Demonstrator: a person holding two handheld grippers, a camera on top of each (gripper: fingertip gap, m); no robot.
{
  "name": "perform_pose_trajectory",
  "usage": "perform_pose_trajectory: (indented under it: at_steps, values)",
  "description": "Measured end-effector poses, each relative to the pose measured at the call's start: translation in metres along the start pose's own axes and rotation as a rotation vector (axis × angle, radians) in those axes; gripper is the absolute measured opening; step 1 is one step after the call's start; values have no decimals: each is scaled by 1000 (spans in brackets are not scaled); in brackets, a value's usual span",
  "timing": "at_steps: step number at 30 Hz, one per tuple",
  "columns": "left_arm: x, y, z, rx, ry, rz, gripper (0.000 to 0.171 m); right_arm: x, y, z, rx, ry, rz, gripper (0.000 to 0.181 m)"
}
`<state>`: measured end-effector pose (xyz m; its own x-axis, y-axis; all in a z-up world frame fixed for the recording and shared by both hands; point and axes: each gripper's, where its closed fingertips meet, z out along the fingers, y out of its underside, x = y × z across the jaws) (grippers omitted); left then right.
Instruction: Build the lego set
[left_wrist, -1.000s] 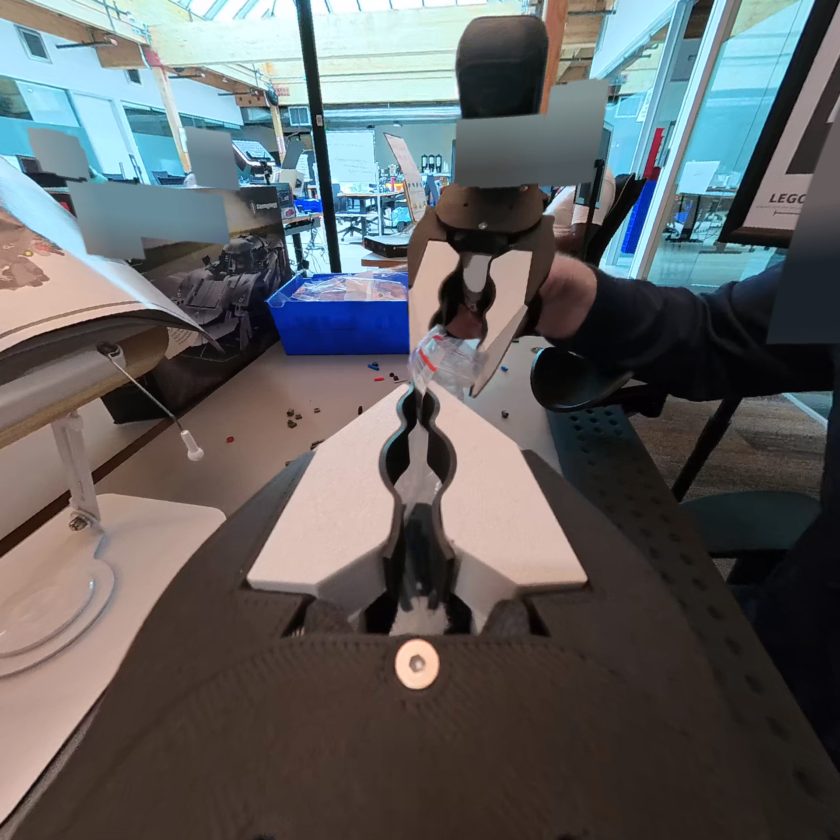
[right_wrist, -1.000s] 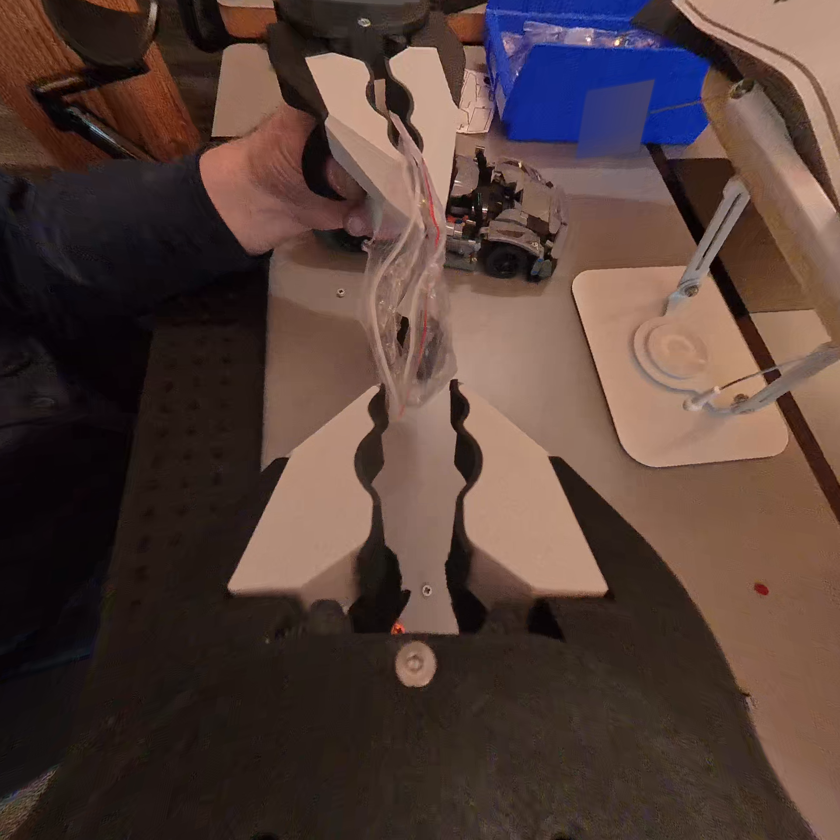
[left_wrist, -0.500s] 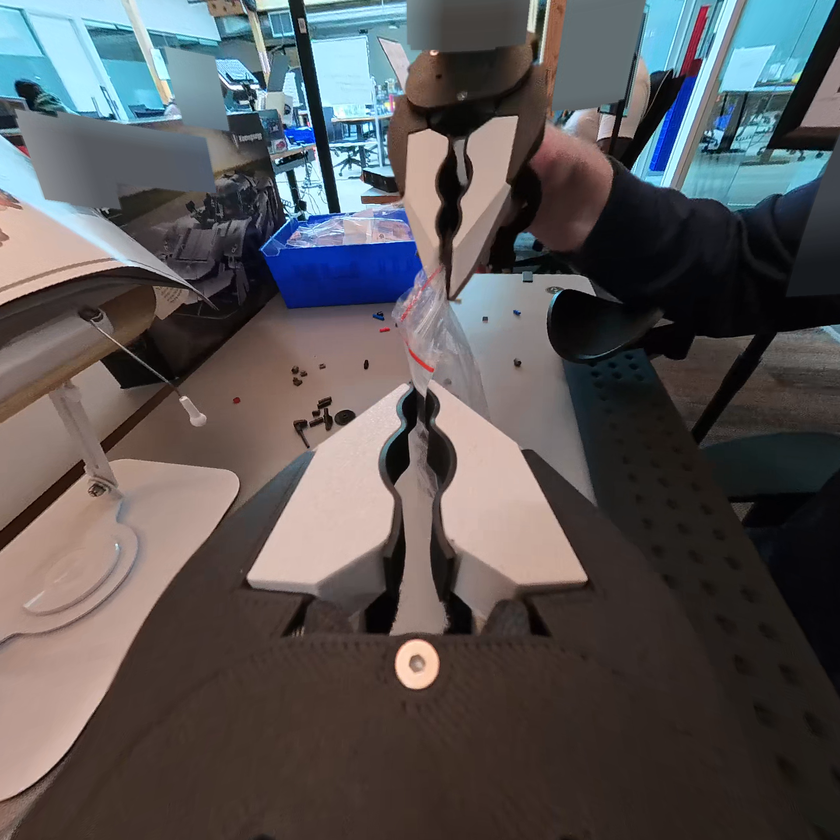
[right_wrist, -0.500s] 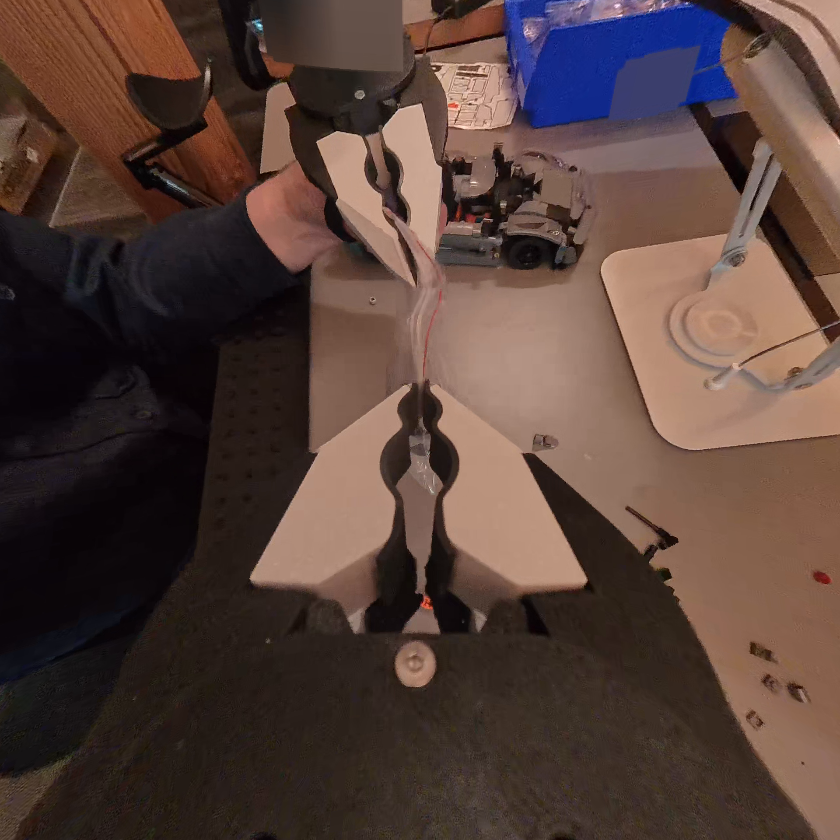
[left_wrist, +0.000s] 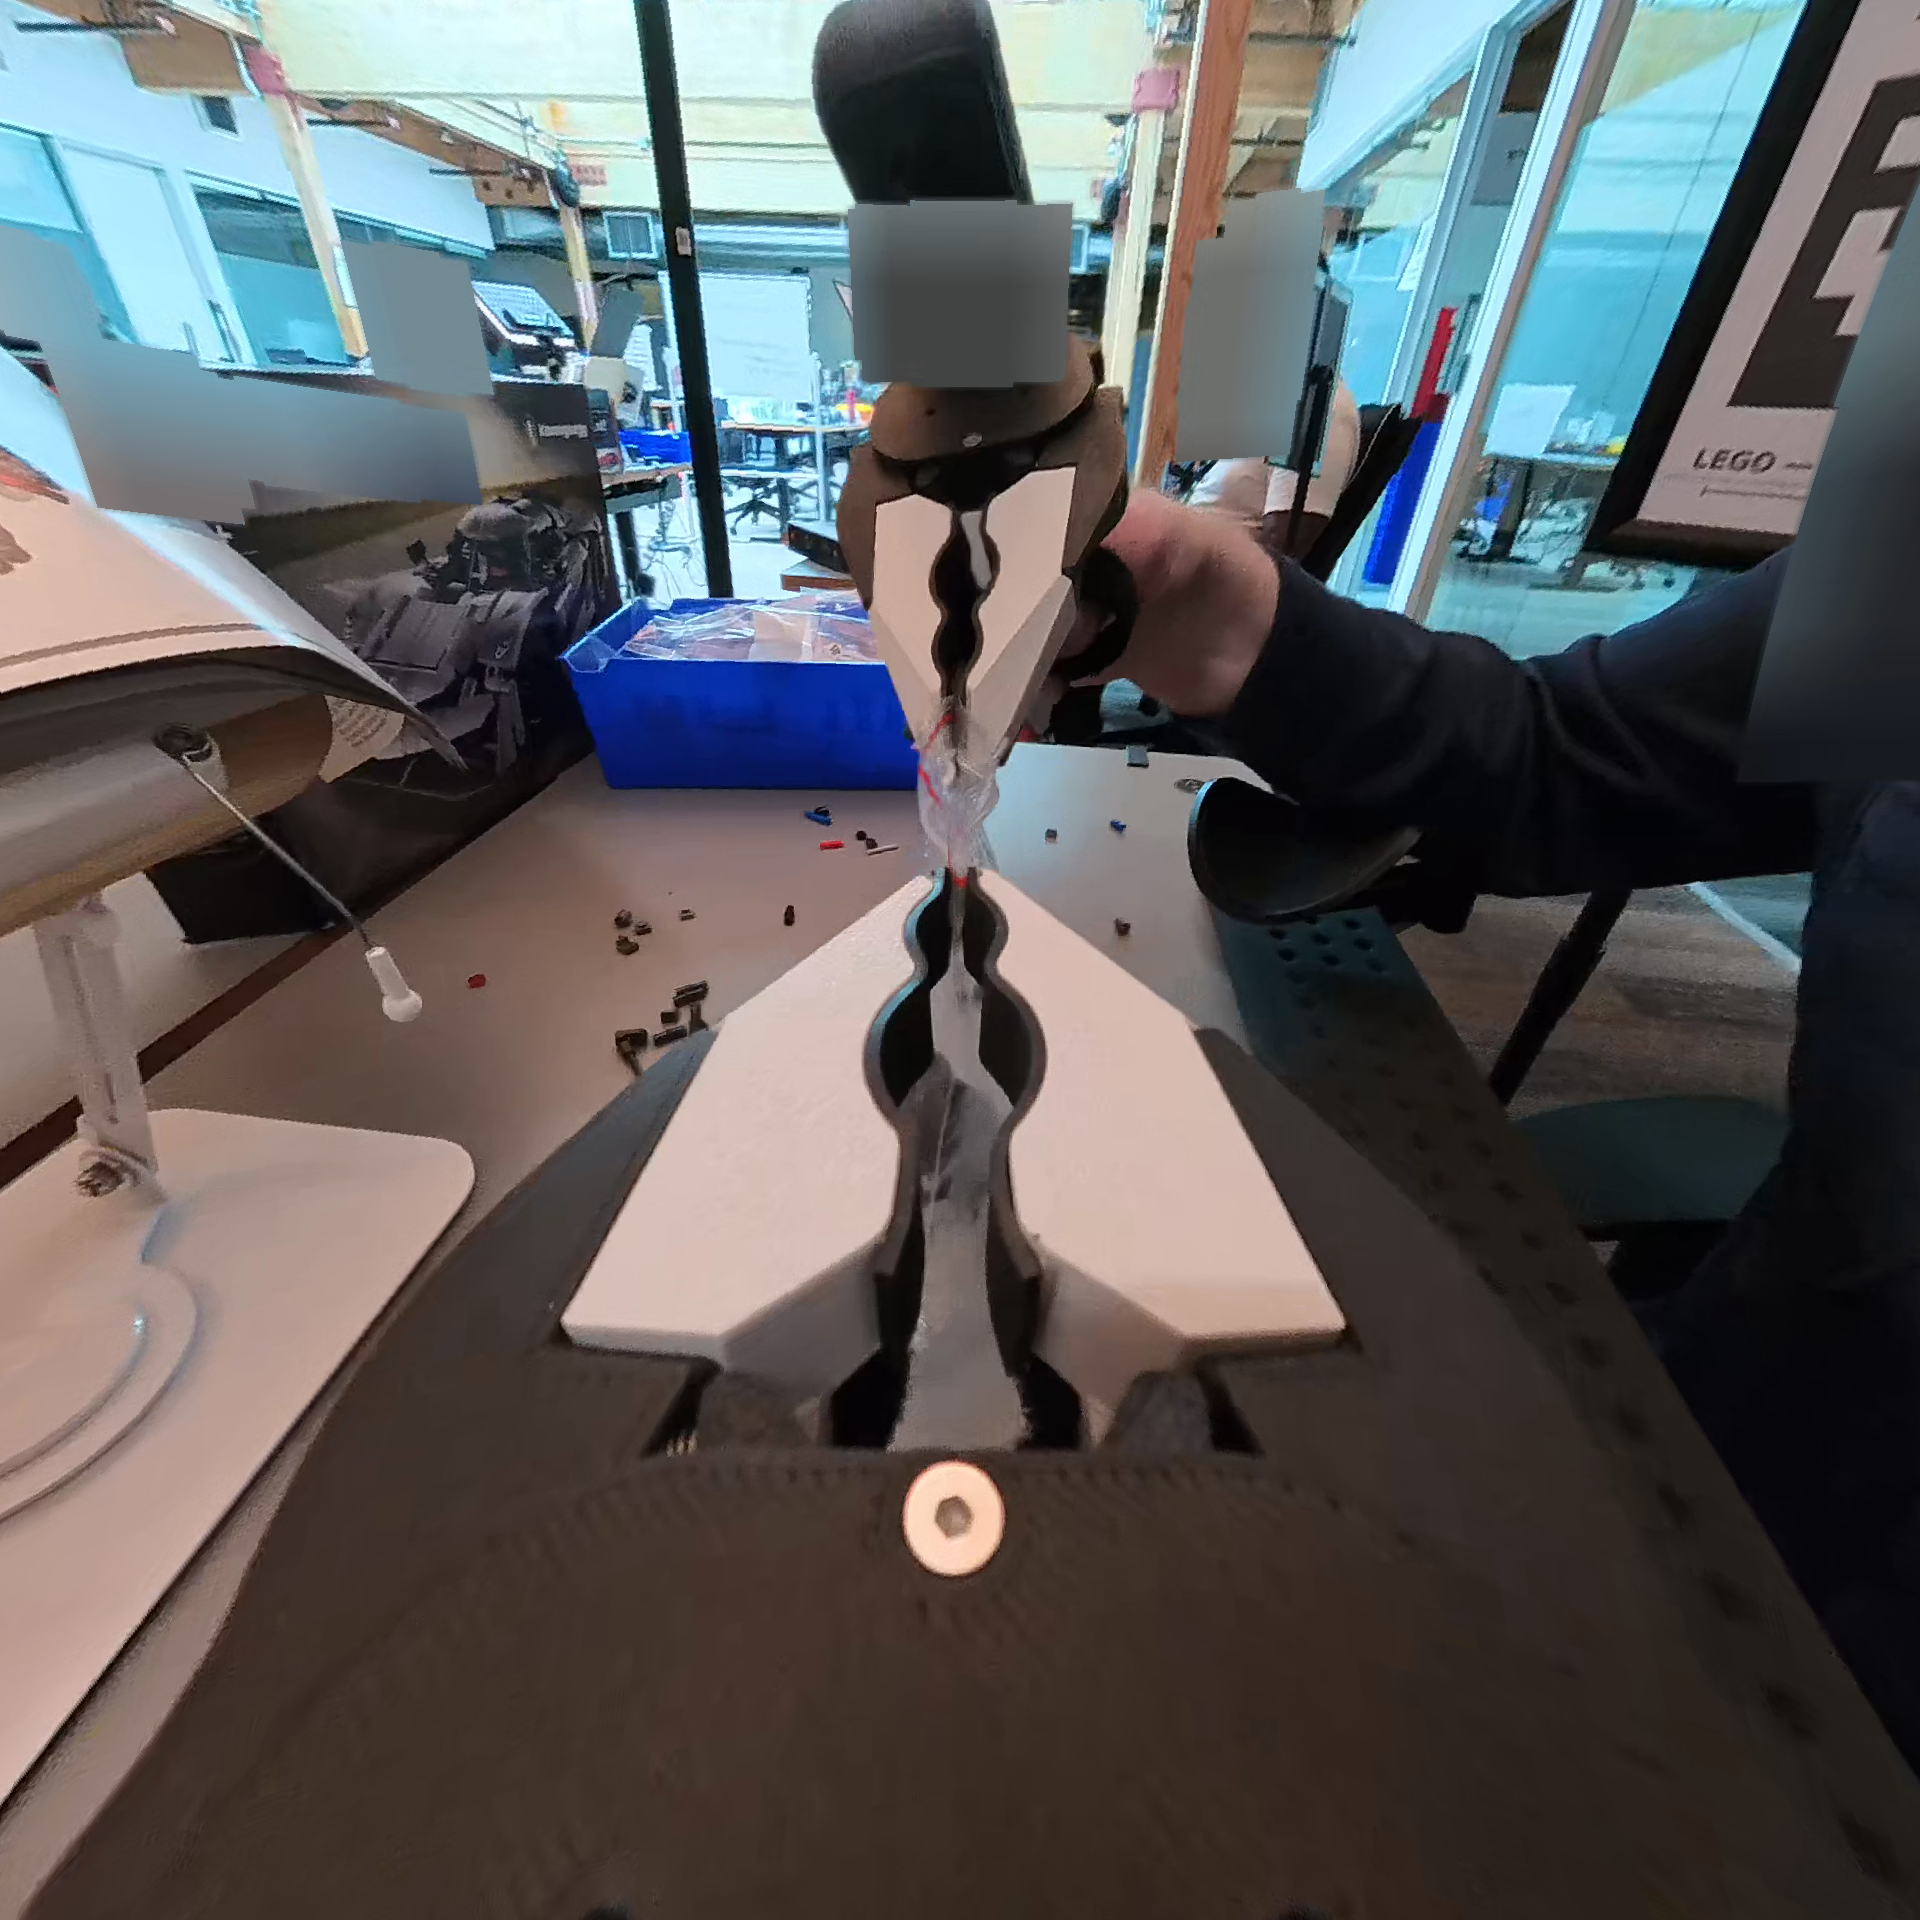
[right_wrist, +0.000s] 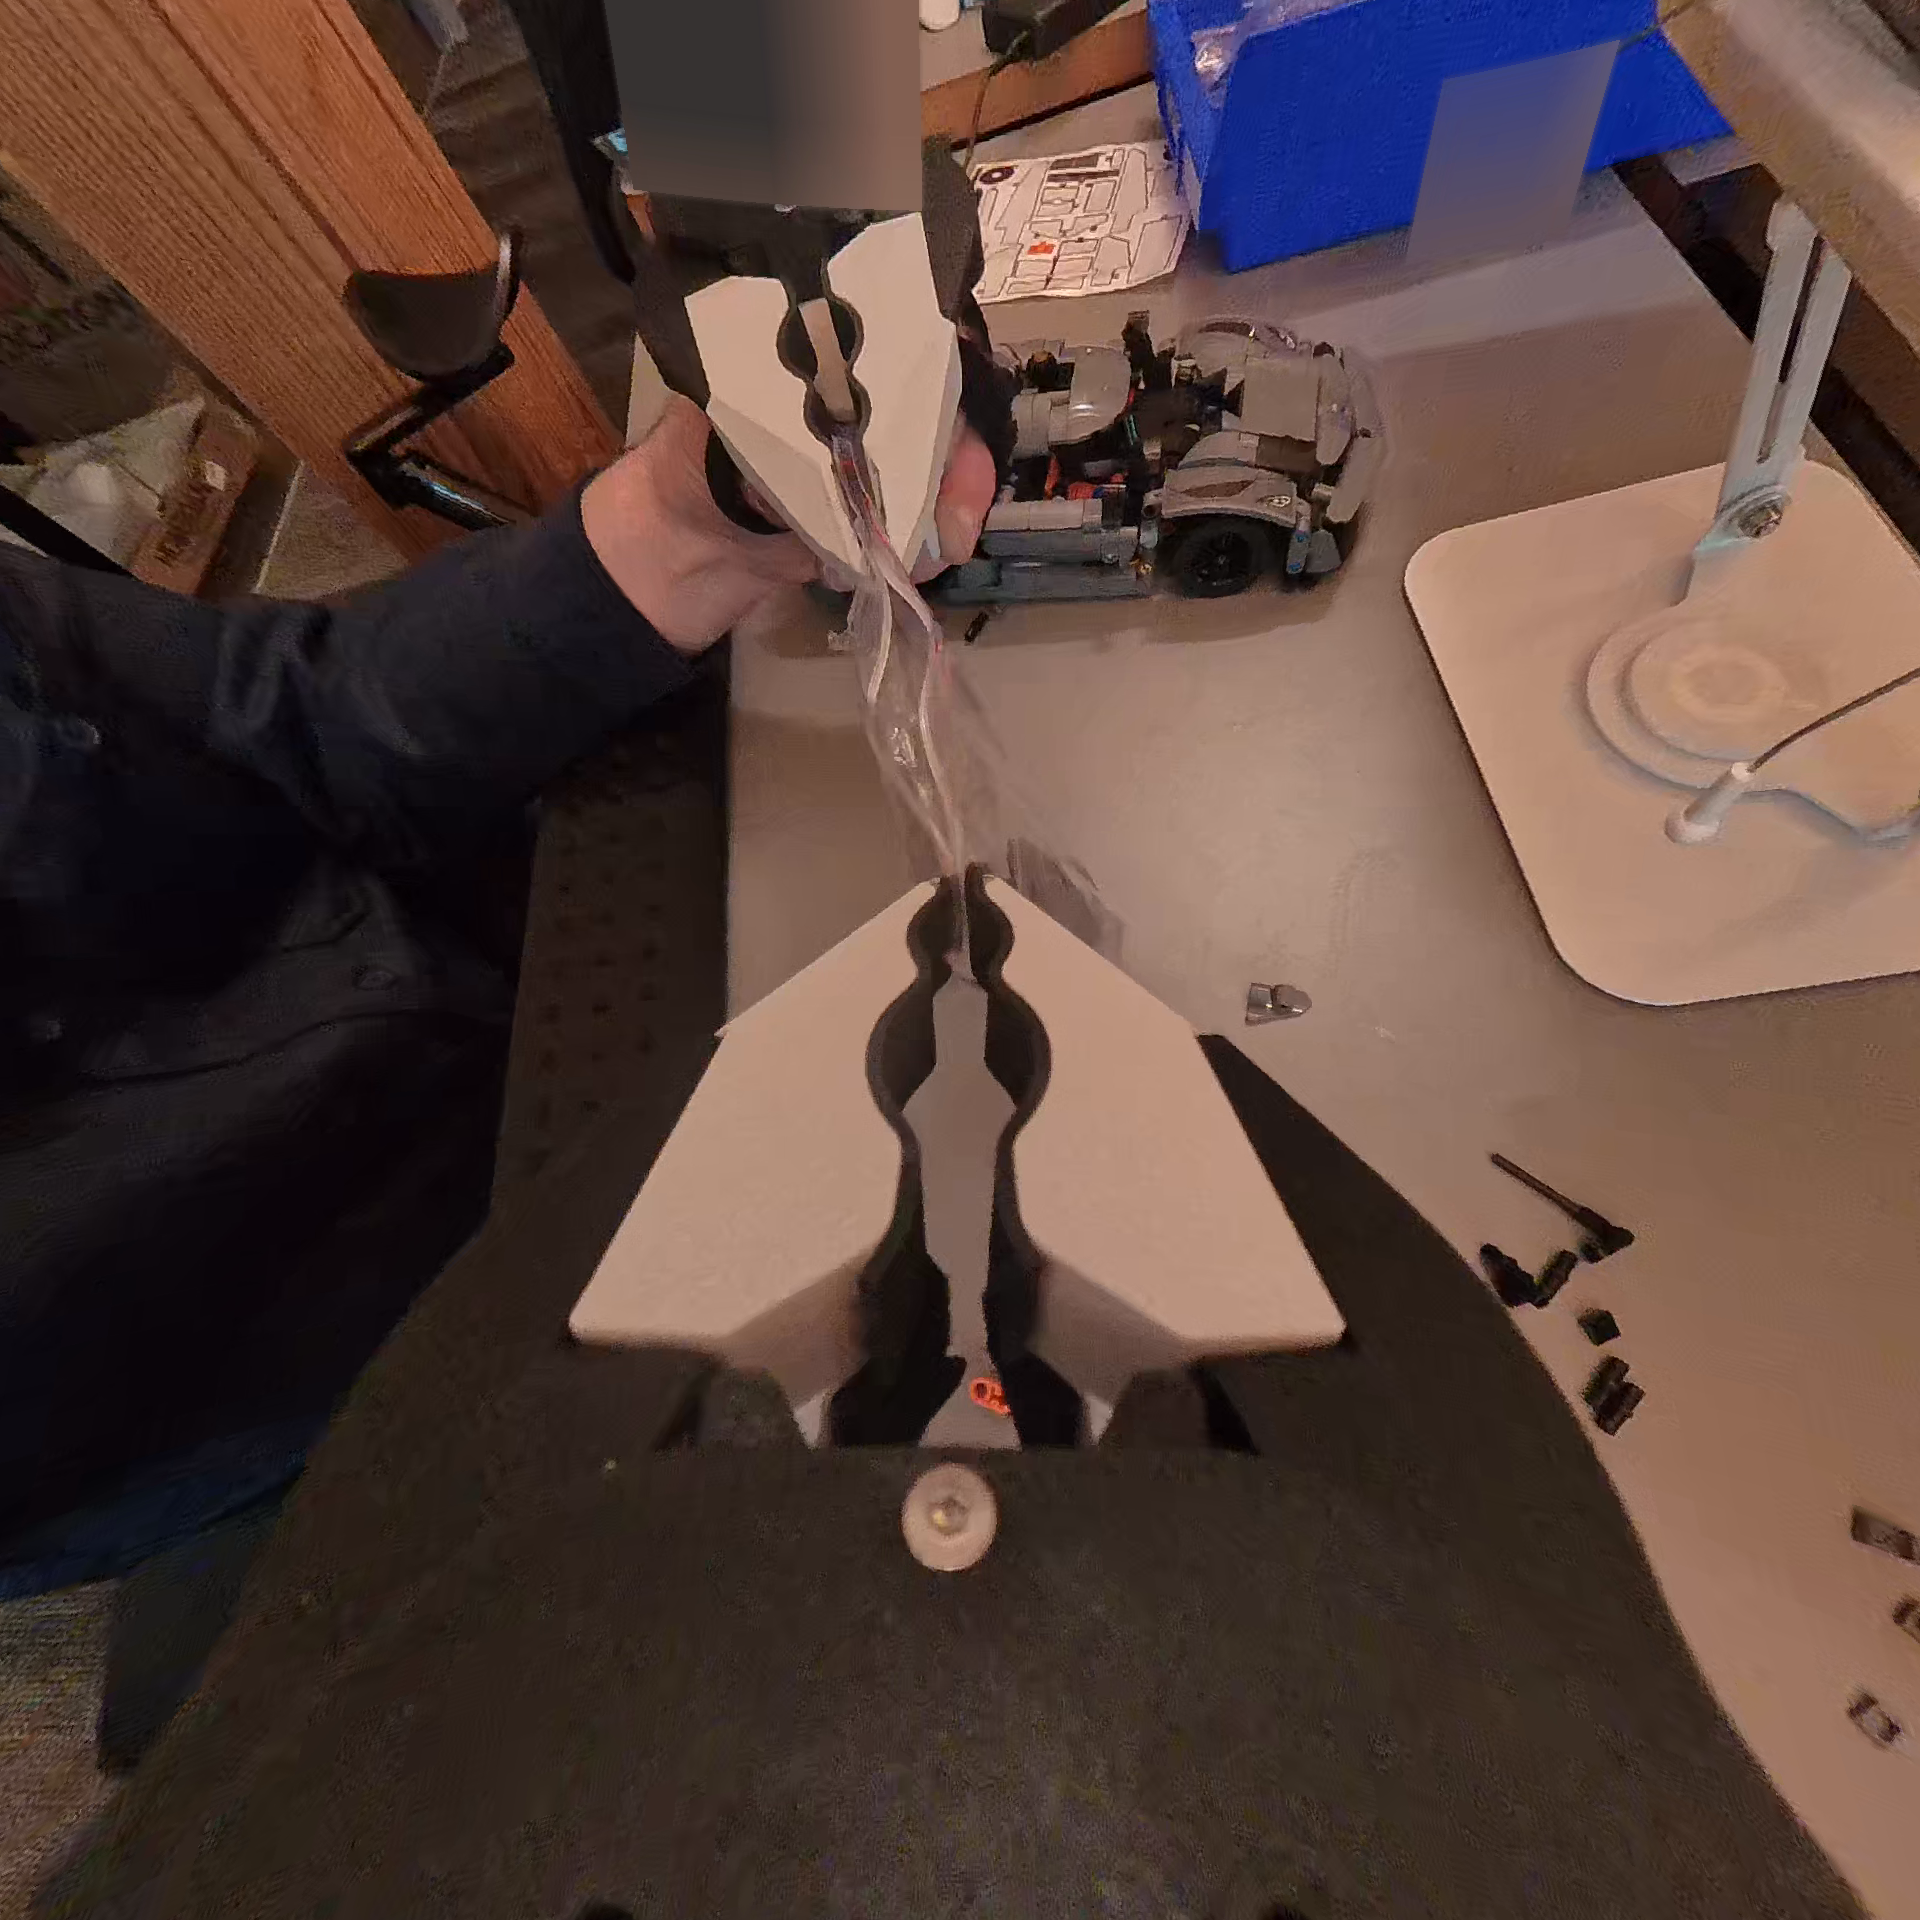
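Now both grippers pinch one clear plastic bag (right_wrist: 914, 727): left gripper (left_wrist: 954, 883) and right gripper (right_wrist: 961, 883) fingers closed on it, grey car (right_wrist: 1174, 468) at one o'clock on the bench (right_wrist: 1299, 883).

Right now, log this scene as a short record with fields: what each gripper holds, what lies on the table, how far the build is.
left gripper: shut on the clear plastic bag
right gripper: shut on the bag's other end
bag state: stretched between both grippers above the table, looks empty
loose parts: small dark pieces scattered on the table
build: partly built grey car, resting on the table
storage: blue bin with more bags
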<state>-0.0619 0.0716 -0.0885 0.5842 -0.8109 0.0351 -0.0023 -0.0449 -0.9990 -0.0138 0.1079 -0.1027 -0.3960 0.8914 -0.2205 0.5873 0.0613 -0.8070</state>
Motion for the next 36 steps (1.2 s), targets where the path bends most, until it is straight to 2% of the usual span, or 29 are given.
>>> perform_pose_trajectory:
  at_steps: [2,6,10,13,15,17,20,23,26,32,36]
  values:
    - [2,1,2,-9,10,-6,0,1,-4,-1,0,22,-29,22]
    - [5,5,8,-51,12,20,0,-11,-11,8,-82,103,-253,40]
    - [8,7,14,-74,18,13,0,-21,-11,34,-206,116,-354,45]
    - [7,14,15,-123,-2,12,0,-26,-13,44,-243,109,-355,41]
    - [4,16,13,-142,-19,-7,0,-28,-15,41,-264,122,-330,45]
    - [1,16,11,-144,-34,-16,0,-29,-22,36,-244,142,-342,43]
    - [-1,16,11,-155,-48,-34,0,-16,-13,40,-323,219,-360,40]
    - [0,17,12,-168,-50,-37,0,-5,-4,46,-364,254,-369,25]
    - [0,19,11,-171,-48,-48,0,-6,-6,47,-324,228,-362,2]
    - [1,23,11,-185,-26,-70,0,-4,-2,48,-322,195,-341,0]
    - [8,18,14,-165,-27,51,6,-8,-2,48,-289,132,-293,0]
